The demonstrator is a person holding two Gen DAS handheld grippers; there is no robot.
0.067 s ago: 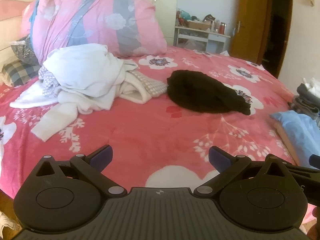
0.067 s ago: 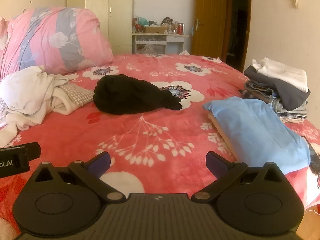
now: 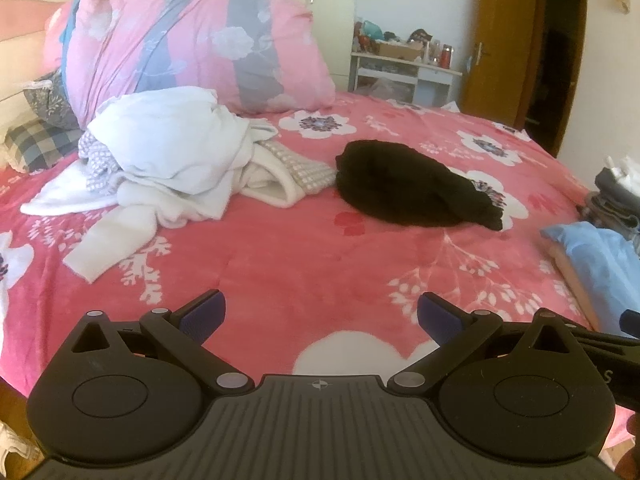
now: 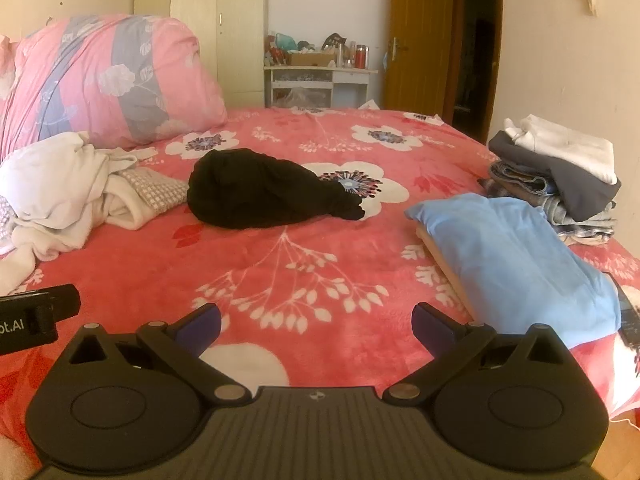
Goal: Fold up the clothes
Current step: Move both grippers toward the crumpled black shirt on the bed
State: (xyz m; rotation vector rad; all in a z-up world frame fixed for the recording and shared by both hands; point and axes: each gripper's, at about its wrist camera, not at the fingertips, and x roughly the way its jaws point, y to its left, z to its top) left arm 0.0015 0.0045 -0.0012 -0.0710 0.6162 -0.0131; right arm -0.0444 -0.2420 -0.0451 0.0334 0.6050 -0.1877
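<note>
Left wrist view first. Left claw (image 3: 318, 314) low over the near edge of the bed, its blue-padded fingers (image 3: 202, 316) spread wide apart, nothing between them. Beyond lies the pink-red floral bedspread (image 3: 280, 256). Crumpled black garment (image 3: 416, 186) sits in the middle of the bed, well clear of the claw. Left of it, touching or nearly so, a heap of white and cream clothes (image 3: 168, 168), with a checked beige piece (image 3: 308, 168) poking out toward the black one and a white sleeve trailing near-left. Behind the heap, a big pink and grey floral quilt bundle (image 3: 192, 48). Far right edge: folded light blue cloth (image 3: 600, 256), partly cut off. Part of the other tool shows at the right border.

Right wrist view. Right claw (image 4: 316, 326) also low at the near edge of the bed, fingers (image 4: 434, 328) wide apart and holding nothing. Black garment (image 4: 260, 192) lies ahead and slightly left, apart from the claw. White heap (image 4: 60, 184) at far left. Folded light blue cloth (image 4: 516, 256) lies near right, just beside the right finger in the frame. Behind it, a stack of folded clothes (image 4: 560, 176) in grey, denim and white. White desk (image 4: 320, 80) with clutter and a brown wooden door (image 4: 420, 40) stand against the far wall.
</note>
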